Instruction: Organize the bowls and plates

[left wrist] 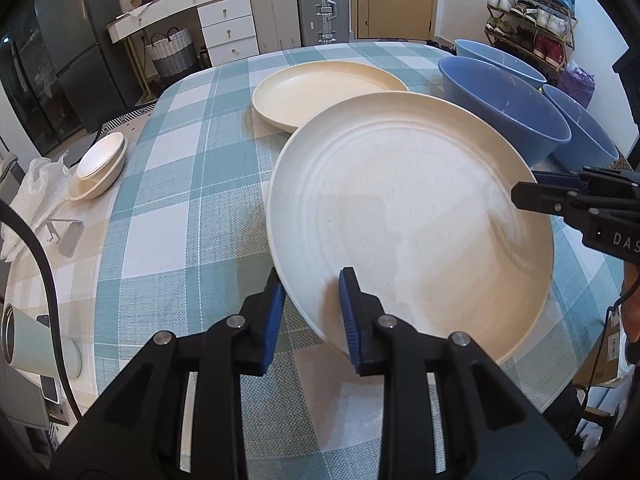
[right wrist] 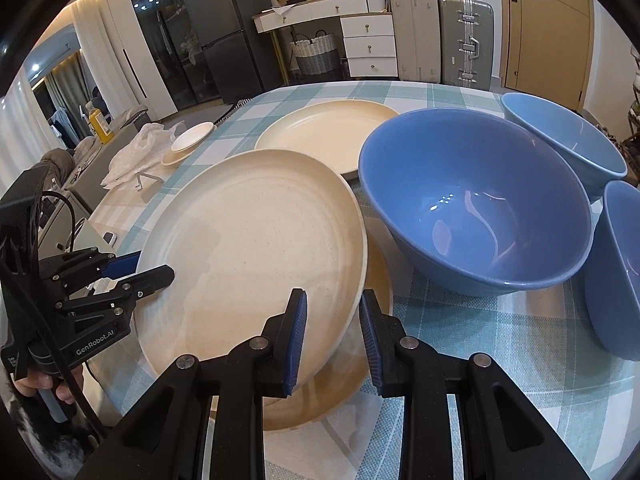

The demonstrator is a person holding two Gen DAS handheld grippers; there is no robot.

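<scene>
A large cream plate (left wrist: 408,216) is tilted above the checked table; it also shows in the right wrist view (right wrist: 252,256). My left gripper (left wrist: 312,312) has its jaws around the plate's near rim and looks shut on it. My right gripper (right wrist: 333,340) straddles the opposite rim, jaws apart; it appears in the left wrist view (left wrist: 532,196). Under the tilted plate lies another cream plate (right wrist: 372,280). A further cream plate (left wrist: 320,94) lies behind. Three blue bowls (right wrist: 476,208) stand to the right.
Small cream dishes (left wrist: 100,164) are stacked at the table's left edge beside a white plastic bag (left wrist: 36,196). A cup (left wrist: 36,344) lies near the left front. The checked tablecloth (left wrist: 180,200) covers the table. Suitcases, drawers and a shoe rack stand behind.
</scene>
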